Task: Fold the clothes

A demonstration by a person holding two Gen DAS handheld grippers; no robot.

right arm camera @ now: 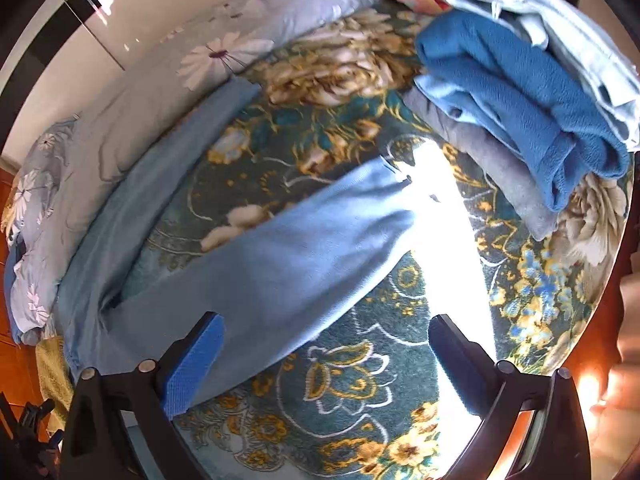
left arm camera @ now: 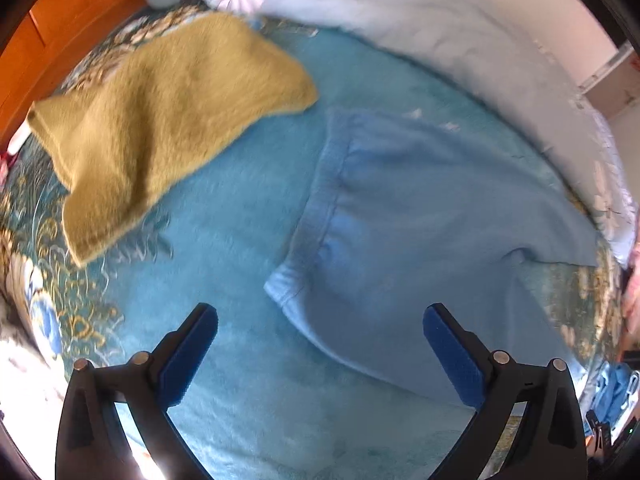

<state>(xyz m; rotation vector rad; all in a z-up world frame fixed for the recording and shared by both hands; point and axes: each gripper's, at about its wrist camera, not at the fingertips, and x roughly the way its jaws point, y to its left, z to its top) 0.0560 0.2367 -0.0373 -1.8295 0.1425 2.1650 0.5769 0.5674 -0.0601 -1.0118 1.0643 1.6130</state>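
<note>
A light blue garment (left arm camera: 420, 216) lies spread on a teal floral blanket (left arm camera: 224, 240). In the left wrist view its hemmed corner points toward my left gripper (left arm camera: 320, 312), which is open just above the cloth with nothing between its fingers. In the right wrist view the same light blue garment (right arm camera: 280, 264) runs as a long sleeve or leg across the blanket (right arm camera: 352, 392), and my right gripper (right arm camera: 326, 320) is open near its lower edge. A yellow fuzzy garment (left arm camera: 168, 120) lies to the left.
A pile of clothes with a dark blue fleece piece (right arm camera: 520, 96) sits at the right of the bed. A pale floral quilt (left arm camera: 420, 28) bunches along the far side. An orange wooden board (left arm camera: 60, 24) borders the bed. A bright sun strip (right arm camera: 444, 240) crosses the blanket.
</note>
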